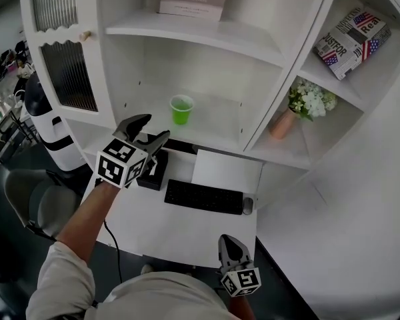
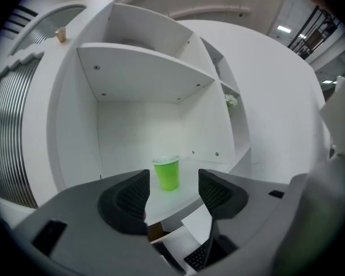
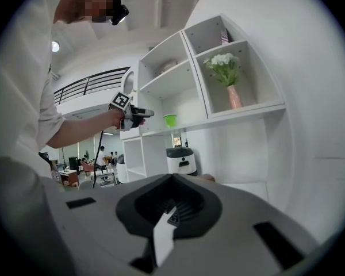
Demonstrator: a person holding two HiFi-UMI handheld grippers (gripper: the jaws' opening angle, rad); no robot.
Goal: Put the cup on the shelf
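Observation:
A green cup (image 1: 181, 109) stands upright on the white shelf (image 1: 217, 124) of the middle compartment. My left gripper (image 1: 152, 129) hovers in front of that shelf, a short way back from the cup, open with nothing between its pads. In the left gripper view the cup (image 2: 167, 173) shows beyond the gap of the left gripper (image 2: 173, 181), standing on the shelf board (image 2: 191, 172). My right gripper (image 1: 230, 244) hangs low near the person's body, shut and empty. In the right gripper view the right gripper (image 3: 171, 203) points at the shelves, with the cup (image 3: 170, 120) far off.
Below the shelf a desk carries a black keyboard (image 1: 203, 197), a mouse (image 1: 247, 205), a white sheet (image 1: 225, 172) and a black box (image 1: 153, 172). A vase of flowers (image 1: 300, 109) and a magazine (image 1: 352, 42) sit in the right compartments. A chair (image 1: 37, 202) stands at the left.

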